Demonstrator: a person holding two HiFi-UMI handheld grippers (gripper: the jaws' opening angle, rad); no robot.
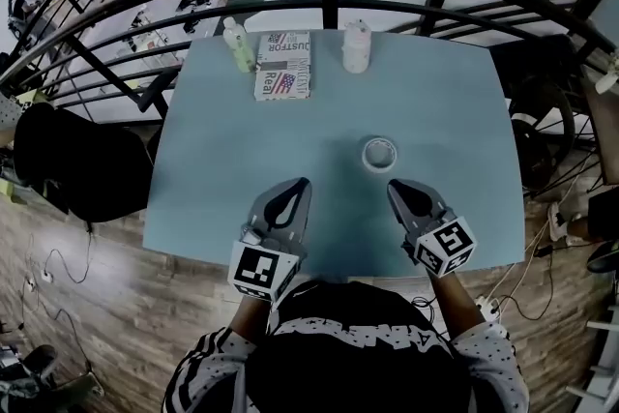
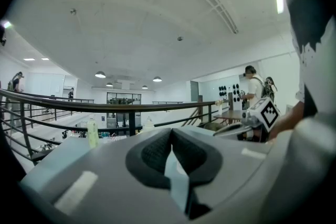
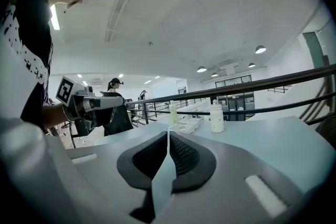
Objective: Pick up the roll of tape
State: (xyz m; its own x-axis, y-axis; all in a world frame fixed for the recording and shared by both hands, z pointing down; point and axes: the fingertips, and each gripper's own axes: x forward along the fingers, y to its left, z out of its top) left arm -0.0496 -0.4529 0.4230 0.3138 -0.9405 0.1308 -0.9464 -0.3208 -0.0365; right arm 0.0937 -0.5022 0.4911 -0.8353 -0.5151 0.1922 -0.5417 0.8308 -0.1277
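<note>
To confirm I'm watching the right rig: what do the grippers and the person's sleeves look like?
Both the left gripper and right gripper are grey shells with dark ribbed pads tapering to a point. Each carries a white cube with black square markers. The sleeves are patterned black and white.

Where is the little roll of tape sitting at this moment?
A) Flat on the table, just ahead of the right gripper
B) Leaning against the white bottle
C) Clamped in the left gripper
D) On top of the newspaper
A: the roll of tape lies flat on the blue table, untouched, just beyond the right gripper, whose jaws are together with nothing in them.
</note>
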